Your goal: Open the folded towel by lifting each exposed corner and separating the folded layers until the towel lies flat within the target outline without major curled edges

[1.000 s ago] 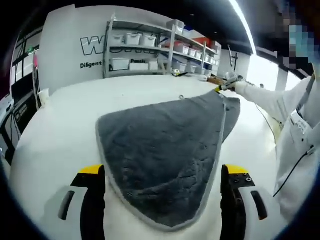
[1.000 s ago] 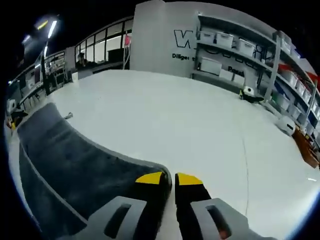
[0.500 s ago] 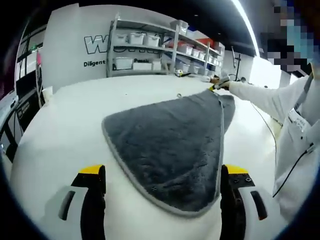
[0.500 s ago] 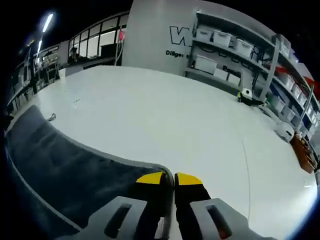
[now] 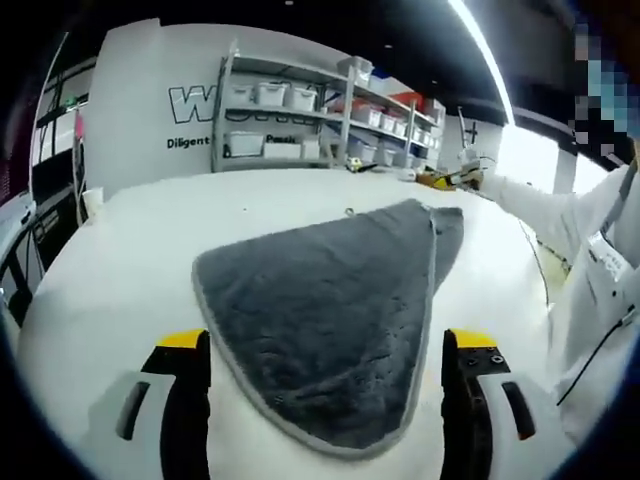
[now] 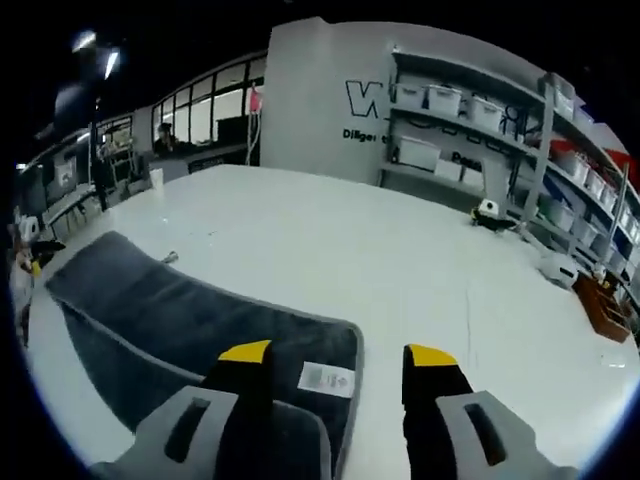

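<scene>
A dark grey towel (image 5: pixel 320 300) with a pale hem lies on the white table (image 5: pixel 120 260). It reaches from between my left gripper (image 5: pixel 327 342), whose yellow-tipped jaws stand wide open on either side of its near corner, to the far right. A fold line runs along its right side, with a further strip of towel (image 5: pixel 450 228) beyond it. In the right gripper view the towel (image 6: pixel 150 300) lies to the left, its corner with a white label (image 6: pixel 327 378) flat between the jaws. My right gripper (image 6: pixel 338 355) is open and holds nothing. It also shows far off as the right gripper (image 5: pixel 452 178), on a white sleeve (image 5: pixel 545 205).
Shelves with white bins (image 5: pixel 290 110) and a lettered wall stand beyond the table's far edge. Small objects (image 6: pixel 490 212) and a brown box (image 6: pixel 600 300) sit near the far right of the table. A person in white (image 5: pixel 610 270) stands at the right.
My right gripper has opened and let go of the towel corner, which now lies flat with its label showing. The far corner has dropped onto the table.
</scene>
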`<state>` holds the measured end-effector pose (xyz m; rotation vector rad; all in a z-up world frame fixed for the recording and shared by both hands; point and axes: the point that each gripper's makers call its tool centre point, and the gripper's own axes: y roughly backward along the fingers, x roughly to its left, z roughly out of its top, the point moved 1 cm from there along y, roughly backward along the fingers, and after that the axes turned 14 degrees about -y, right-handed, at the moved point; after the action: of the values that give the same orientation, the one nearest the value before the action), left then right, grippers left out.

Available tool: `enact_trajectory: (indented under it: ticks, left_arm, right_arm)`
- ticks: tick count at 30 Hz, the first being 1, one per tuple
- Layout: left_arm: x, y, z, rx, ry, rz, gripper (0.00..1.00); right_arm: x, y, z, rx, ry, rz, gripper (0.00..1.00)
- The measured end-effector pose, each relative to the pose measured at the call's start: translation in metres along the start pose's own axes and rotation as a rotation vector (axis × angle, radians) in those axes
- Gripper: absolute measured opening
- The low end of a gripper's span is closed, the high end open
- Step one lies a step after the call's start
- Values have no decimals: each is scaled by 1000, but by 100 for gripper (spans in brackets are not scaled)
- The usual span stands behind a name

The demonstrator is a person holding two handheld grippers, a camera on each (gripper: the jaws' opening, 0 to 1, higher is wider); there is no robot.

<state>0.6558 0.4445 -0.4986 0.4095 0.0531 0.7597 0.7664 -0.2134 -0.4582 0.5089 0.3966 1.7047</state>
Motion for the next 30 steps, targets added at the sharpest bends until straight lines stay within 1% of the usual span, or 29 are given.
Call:
enact_trajectory:
  ticks: [2, 3, 4, 6, 10, 11, 12, 14, 15, 16, 18, 20, 21, 22, 24, 25, 27, 28, 30]
  left_arm:
    - [-4, 0, 4, -18, -4, 0, 96]
    - [-7, -1, 6, -29, -4, 0, 97]
    - [-9, -2, 6, -36, -5, -1, 97]
    - [-15, -5, 5, -37, -14, -14, 97]
    - [-24, -6, 1, -23, -33, -35, 98]
    - [-28, -6, 0, -22, -39, -44, 98]
    - [-30, -6, 1, -23, -41, -52, 98]
    - [-36, -8, 2, -29, -41, -71, 98]
    - [-38, -9, 2, -29, -43, -78, 98]
    - [-43, -11, 3, -28, -47, -93, 98]
    - [-48, -15, 5, -28, -54, -109, 99]
    - [-55, -20, 8, -32, -60, -128, 99]
    - [-57, -22, 11, -39, -61, -136, 99]
    - [-61, -26, 14, -45, -63, -147, 99]
    - [-69, -33, 20, -54, -72, -174, 99]
    - [-75, -36, 24, -59, -78, -188, 99]
    - [-86, -43, 33, -75, -95, -218, 99]
    - [-92, -47, 38, -84, -104, -234, 99]
    - [-108, -56, 49, -94, -125, -272, 99]
  right_arm:
    - [12, 20, -5, 0, -3, 10, 59]
    - [22, 35, -10, 0, -3, 20, 61]
    - [34, 50, -15, -9, 3, 28, 65]
    - [46, 69, -23, -15, 8, 35, 69]
    - [66, 96, -39, -36, 19, 46, 79]
    - [77, 105, -43, -66, 20, 67, 82]
    - [89, 113, -48, -92, 3, 94, 85]
    - [98, 125, -58, -96, -7, 105, 89]
    - [100, 127, -60, -98, -6, 106, 90]
    - [109, 134, -68, -104, 5, 102, 91]
    - [116, 142, -75, -103, 11, 92, 95]
    - [124, 151, -83, -116, 2, 85, 95]
    - [127, 153, -86, -126, -3, 74, 94]
    - [130, 156, -91, -127, -2, 61, 96]
    - [135, 159, -97, -154, -24, 31, 98]
    - [137, 159, -106, -139, -54, 7, 98]
    - [139, 158, -117, -104, -66, -28, 99]
    - [145, 157, -123, -94, -60, -35, 99]
    - [152, 158, -126, -105, -60, -54, 99]
